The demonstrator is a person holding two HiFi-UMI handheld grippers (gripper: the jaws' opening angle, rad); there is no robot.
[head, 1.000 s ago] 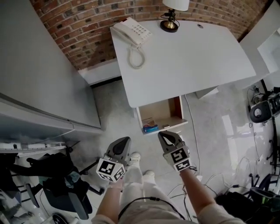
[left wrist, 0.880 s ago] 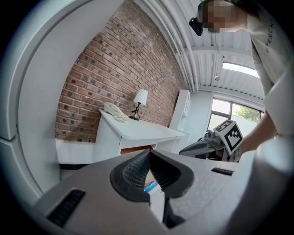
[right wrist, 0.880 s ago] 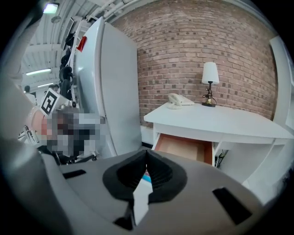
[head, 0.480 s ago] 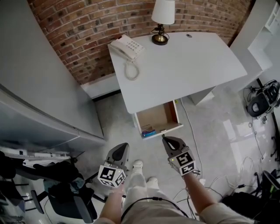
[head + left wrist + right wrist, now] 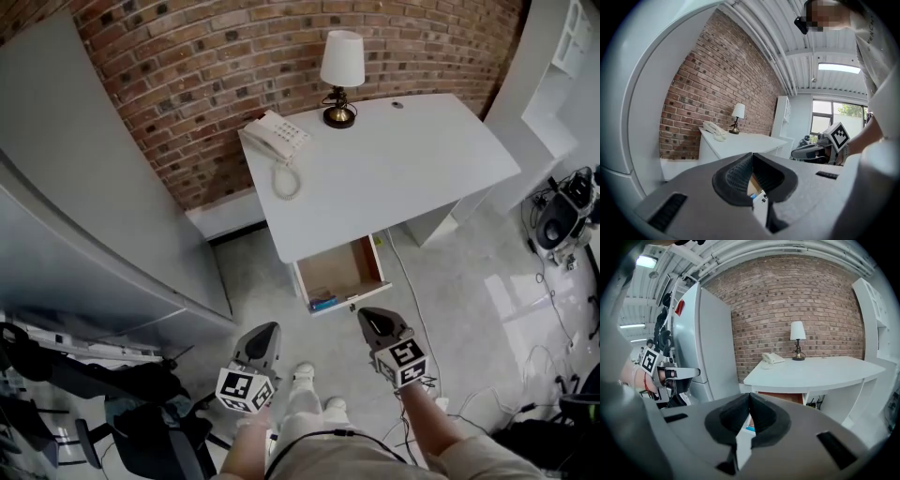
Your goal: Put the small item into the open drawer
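The drawer (image 5: 343,270) stands pulled out under the white desk (image 5: 394,169), its wooden inside showing. A small blue item (image 5: 322,303) lies at the drawer's front left corner. My left gripper (image 5: 269,329) is held low over the floor, left of and short of the drawer, shut and empty. My right gripper (image 5: 365,315) hovers just short of the drawer's front edge, also shut with nothing in it. In the right gripper view, the shut gripper (image 5: 750,395) points toward the desk and the drawer (image 5: 780,397). The left gripper (image 5: 752,155) shows its tips touching.
A white telephone (image 5: 274,139) and a table lamp (image 5: 341,75) stand on the desk against the brick wall (image 5: 206,84). A tall grey cabinet (image 5: 84,206) fills the left. An office chair (image 5: 141,422) sits lower left, cables (image 5: 553,366) lie on the floor at right.
The view has drawn back from the desk, so the drawer looks smaller and farther. Both grippers now sit lower and farther from the drawer, still shut.
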